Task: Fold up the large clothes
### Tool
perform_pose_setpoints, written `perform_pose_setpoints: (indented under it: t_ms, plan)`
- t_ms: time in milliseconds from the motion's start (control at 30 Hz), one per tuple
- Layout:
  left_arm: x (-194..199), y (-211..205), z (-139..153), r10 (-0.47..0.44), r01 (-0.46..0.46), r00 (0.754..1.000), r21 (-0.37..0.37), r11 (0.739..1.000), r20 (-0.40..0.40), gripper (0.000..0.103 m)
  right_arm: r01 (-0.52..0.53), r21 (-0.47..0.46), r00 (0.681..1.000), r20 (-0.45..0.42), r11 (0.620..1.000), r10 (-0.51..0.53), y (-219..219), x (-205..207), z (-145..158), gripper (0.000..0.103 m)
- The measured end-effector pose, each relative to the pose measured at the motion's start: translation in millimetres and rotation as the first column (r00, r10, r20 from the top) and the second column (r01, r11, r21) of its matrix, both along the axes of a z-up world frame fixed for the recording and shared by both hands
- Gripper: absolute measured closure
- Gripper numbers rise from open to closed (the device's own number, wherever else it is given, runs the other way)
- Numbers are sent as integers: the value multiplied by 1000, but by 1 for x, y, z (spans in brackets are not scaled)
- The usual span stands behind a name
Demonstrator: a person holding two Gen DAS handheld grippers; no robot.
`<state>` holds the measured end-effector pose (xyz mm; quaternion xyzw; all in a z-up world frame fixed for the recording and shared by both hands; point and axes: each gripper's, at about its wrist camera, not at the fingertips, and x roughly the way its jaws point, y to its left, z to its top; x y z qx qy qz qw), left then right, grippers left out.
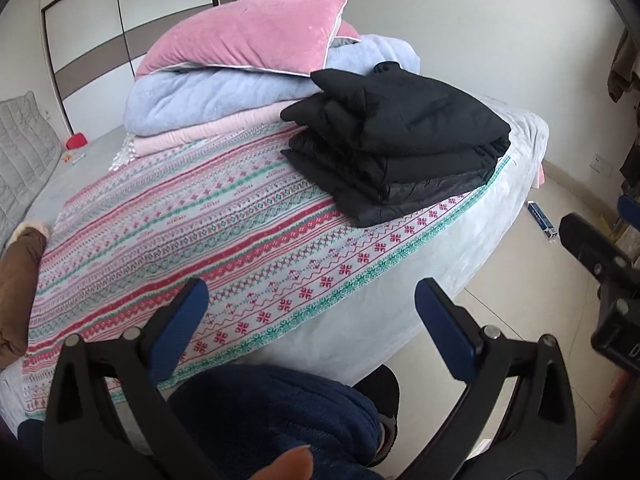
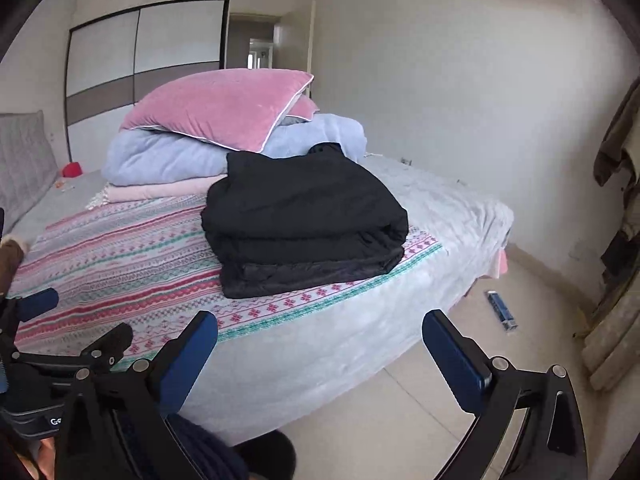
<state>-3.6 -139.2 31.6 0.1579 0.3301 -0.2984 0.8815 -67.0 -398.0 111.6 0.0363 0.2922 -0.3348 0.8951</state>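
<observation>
Bedroom light is falling on a wide bed [image 2: 360, 344] that is carrying a patterned red, green and white knitted blanket [image 1: 192, 232], and on that blanket, toward the right edge, a bulky black padded coat [image 2: 304, 216] is lying folded into a thick, squared stack. Behind the coat a folded pale blue quilt [image 1: 208, 100] is sitting on a pink blanket, with a pink velvet pillow [image 1: 248, 32] resting on top. At the left edge a brown garment with a furry cuff [image 1: 20, 276] is lying partly on the bed.

Both tools are hanging clear of the bed near the person's knees: the left hand-held gripper [image 1: 312, 312] is standing with its blue pads spread wide and nothing between them, and the right hand-held gripper [image 2: 320, 344] is likewise agape and empty.

Judging by the neat stack, the black coat looks finished. The sensible next step is probably turning to the brown garment: pulling it onto the open patterned area, spreading it flat, then pinching matching corners with both tools so the folds are landing square.
</observation>
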Motion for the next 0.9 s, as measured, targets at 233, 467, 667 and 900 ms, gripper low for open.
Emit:
perform_pose_setpoints:
  t_ms: [233, 467, 667, 900]
  plan:
    - [4, 1, -2, -6, 5, 1000, -19, 1000, -26, 1, 16, -19, 1000, -13, 1000, -16, 4, 4, -3, 0]
    - [10, 5, 1, -21, 17, 998, -61, 998, -67, 1, 12, -34, 1000, -21, 999, -13, 9, 7, -3, 0]
    - [13, 5, 2, -48, 40, 994, -88, 995, -96, 1, 22, -46, 1000, -16, 999, -23, 9, 7, -1, 0]
    - [18, 4, -2, -53, 44, 993, -87, 995, -110, 1, 36, -65, 999, -21, 997, -38, 6, 9, -1, 0]
